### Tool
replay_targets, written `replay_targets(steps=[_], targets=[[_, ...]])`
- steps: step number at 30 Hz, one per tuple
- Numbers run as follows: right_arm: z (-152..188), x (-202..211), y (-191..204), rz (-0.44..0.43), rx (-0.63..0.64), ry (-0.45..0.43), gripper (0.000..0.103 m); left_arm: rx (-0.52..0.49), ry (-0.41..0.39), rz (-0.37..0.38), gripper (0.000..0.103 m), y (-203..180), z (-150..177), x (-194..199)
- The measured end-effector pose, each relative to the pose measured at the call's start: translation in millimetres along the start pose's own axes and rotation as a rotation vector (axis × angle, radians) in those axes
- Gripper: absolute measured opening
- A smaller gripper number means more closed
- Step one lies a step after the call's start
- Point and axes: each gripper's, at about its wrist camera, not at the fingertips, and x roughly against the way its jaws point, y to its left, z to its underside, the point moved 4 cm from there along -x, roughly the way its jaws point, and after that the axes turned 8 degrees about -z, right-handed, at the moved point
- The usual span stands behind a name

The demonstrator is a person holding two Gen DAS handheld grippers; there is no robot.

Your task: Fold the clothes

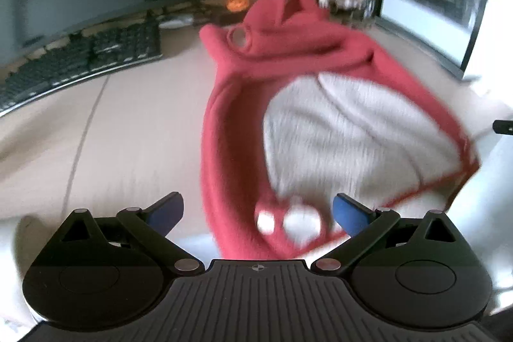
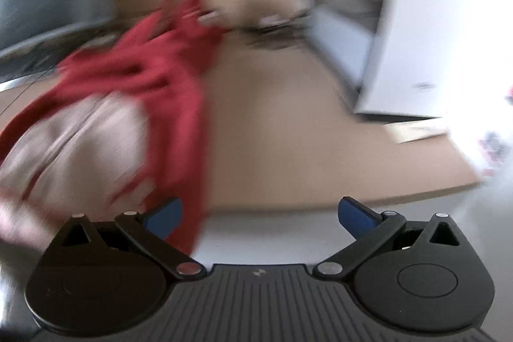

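Both grippers empty, red garment lying loose on the desk.

Left wrist: left gripper (image 1: 258,212) jaws apart, red garment (image 1: 288,104) with pale fleece lining bunched on the tan mat (image 1: 134,124), near hem between the blue pads but not pinched; keyboard (image 1: 80,60) behind. Right wrist: heavy blur, right gripper (image 2: 259,215) jaws apart, garment off to its left. Risk: grabbing only one layer of that crumpled hem, so the fold drags skewed.

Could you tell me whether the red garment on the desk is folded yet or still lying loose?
Still loose: the red garment lies rumpled, pale lining up, sleeves bunched. Both the left gripper and the right gripper are open, holding nothing.
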Motion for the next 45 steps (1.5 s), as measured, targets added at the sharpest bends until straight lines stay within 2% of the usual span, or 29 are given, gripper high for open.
replay_targets(steps=[2, 4, 6, 9, 11, 15, 19, 23, 27, 33, 38, 45], targets=[[16, -11, 18, -0.013, 0.099, 0.016, 0.103, -0.008, -0.003, -0.014, 0.102, -2, 14, 6], [25, -28, 22, 0.068, 0.152, 0.017, 0.103, -0.027, -0.011, -0.056, 0.102, -2, 29, 7], [26, -37, 16, 0.127, 0.113, -0.013, 0.103, -0.029, -0.014, -0.132, 0.102, 0, 41, 2], [17, -41, 3, 0.159, 0.04, -0.042, 0.103, 0.028, 0.005, -0.22, 0.102, 10, 45, -7], [14, -44, -4, 0.158, 0.06, -0.036, 0.103, 0.06, 0.023, -0.261, 0.102, 17, 43, -12], [8, -38, -13, 0.144, 0.076, -0.059, 0.103, 0.048, 0.043, -0.342, 0.103, 29, 42, -20], [-13, 13, -26, 0.101, -0.014, -0.17, 0.103, 0.034, 0.006, -0.344, 0.103, 39, 28, 1], [-33, 38, -30, 0.119, 0.001, -0.214, 0.103, 0.039, -0.058, -0.313, 0.103, 46, 6, 33], [-34, 55, -34, 0.127, 0.001, -0.22, 0.103, 0.0, -0.079, -0.301, 0.103, 45, -5, 50], [-24, 68, -40, 0.126, 0.012, -0.192, 0.103, -0.014, -0.062, -0.252, 0.103, 40, 3, 68], [-21, 65, -40, 0.123, -0.002, -0.177, 0.103, -0.023, -0.06, -0.239, 0.103, 37, 5, 68], [-37, 62, -39, 0.117, -0.008, -0.198, 0.103, -0.01, -0.067, -0.232, 0.103, 44, -1, 63]])
